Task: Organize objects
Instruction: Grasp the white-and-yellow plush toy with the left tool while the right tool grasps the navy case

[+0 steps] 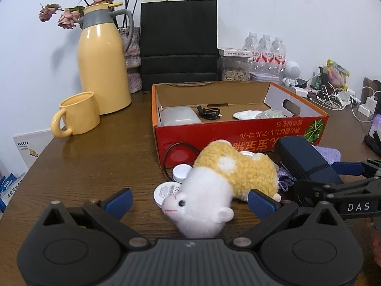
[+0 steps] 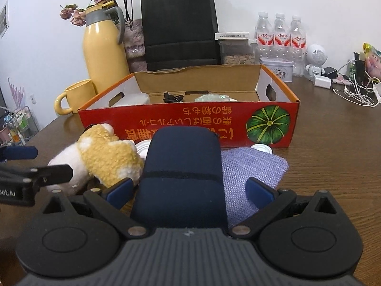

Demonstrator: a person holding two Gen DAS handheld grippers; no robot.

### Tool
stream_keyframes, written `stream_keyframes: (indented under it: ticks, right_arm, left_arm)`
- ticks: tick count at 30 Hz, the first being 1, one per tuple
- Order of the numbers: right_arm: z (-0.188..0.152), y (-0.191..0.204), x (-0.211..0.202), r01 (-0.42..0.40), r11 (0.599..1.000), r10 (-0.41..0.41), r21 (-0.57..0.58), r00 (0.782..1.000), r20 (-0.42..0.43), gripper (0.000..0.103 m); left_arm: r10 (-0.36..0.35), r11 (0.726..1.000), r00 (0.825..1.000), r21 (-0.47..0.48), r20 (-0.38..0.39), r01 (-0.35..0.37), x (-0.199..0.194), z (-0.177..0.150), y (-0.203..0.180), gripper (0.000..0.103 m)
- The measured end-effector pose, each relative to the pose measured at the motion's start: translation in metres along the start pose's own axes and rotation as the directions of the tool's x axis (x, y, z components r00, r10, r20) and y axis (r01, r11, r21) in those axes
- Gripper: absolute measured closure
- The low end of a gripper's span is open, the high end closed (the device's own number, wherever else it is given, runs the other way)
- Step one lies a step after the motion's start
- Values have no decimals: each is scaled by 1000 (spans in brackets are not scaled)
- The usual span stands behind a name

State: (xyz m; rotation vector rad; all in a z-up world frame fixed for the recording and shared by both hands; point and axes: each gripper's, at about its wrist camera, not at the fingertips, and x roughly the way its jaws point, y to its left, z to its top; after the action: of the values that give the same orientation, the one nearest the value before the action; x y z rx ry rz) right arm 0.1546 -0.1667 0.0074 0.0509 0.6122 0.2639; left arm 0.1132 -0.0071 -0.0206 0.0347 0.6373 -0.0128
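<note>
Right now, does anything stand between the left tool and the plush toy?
Nothing visible does. The plush toy already lies between the open fingers of the left tool, its white head nearest the camera; the round lids lie beside it, not in the way.

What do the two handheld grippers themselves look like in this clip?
Both match. The left gripper and the right gripper each have a black body with two round housings, a ribbed grey centre panel, angular black linkage arms with silver pivot pins, and blue pads on the fingers. Seen from the side, the right gripper carries white "DAS" lettering and the left a partly legible white marking. No cables or sleeves show.
</note>
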Motion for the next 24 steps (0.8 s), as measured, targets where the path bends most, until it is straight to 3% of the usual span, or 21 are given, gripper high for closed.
stream_keyframes:
  ticks: [3, 4, 11, 24]
  right_arm:
    - [-2, 0, -1, 12, 1000, -12, -9, 1000, 13, 19]
    - [-2, 0, -2, -14, 1000, 15, -6, 1000, 15, 32]
    - [-6, 0, -9, -35, 999, 35, -13, 997, 63, 42]
    - [-11, -13, -37, 12, 1000, -17, 23, 968, 252, 43]
  left_arm:
    - [0, 1000, 1000, 5, -8, 0, 3, -1, -2, 0]
    - [-1, 1000, 1000, 6, -9, 1, 4, -1, -3, 0]
    - [4, 1000, 1000, 14, -17, -3, 6, -3, -4, 0]
    - [4, 998, 1000, 61, -3, -4, 16, -1, -11, 0]
